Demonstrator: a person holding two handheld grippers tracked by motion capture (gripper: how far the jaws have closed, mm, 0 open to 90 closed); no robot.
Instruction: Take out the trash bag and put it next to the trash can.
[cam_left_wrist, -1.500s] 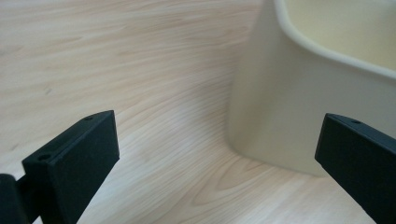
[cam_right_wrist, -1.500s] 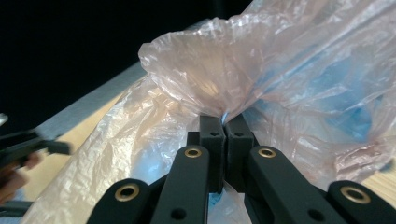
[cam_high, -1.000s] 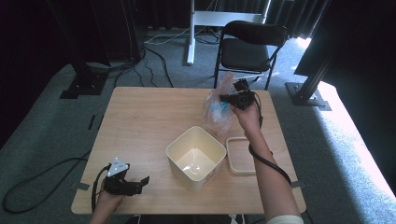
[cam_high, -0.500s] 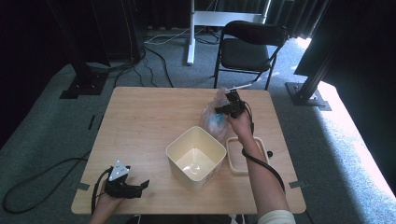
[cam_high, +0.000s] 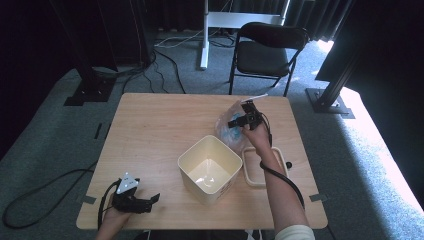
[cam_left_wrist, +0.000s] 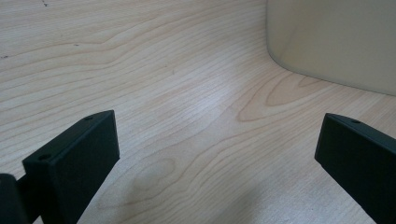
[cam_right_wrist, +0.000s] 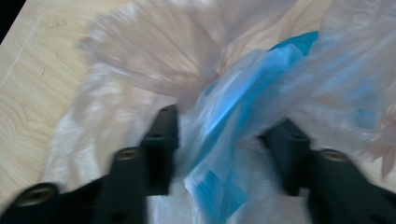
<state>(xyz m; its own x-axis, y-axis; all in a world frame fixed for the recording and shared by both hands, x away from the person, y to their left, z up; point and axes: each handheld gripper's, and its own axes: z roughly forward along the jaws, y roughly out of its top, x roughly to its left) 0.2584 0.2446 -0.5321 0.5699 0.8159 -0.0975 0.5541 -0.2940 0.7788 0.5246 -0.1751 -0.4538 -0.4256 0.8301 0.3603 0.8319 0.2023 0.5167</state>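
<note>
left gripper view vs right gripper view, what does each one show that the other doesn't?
Left gripper view alone: the cream bin's outer wall at upper right, and the left tool with its jaws wide apart over bare wood. Right gripper view alone: a clear plastic bag with a blue packet inside, bunched between the right tool's jaws, motion-blurred. Both: the wooden table.

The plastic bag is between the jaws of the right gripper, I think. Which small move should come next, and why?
Probably close the right gripper on the plastic bag. In the right gripper view its jaws stand apart with the clear film and the blue contents between them, so nothing looks pinched yet. The cream bin stands open just nearer the person, and the left gripper rests open, apart from it.
</note>
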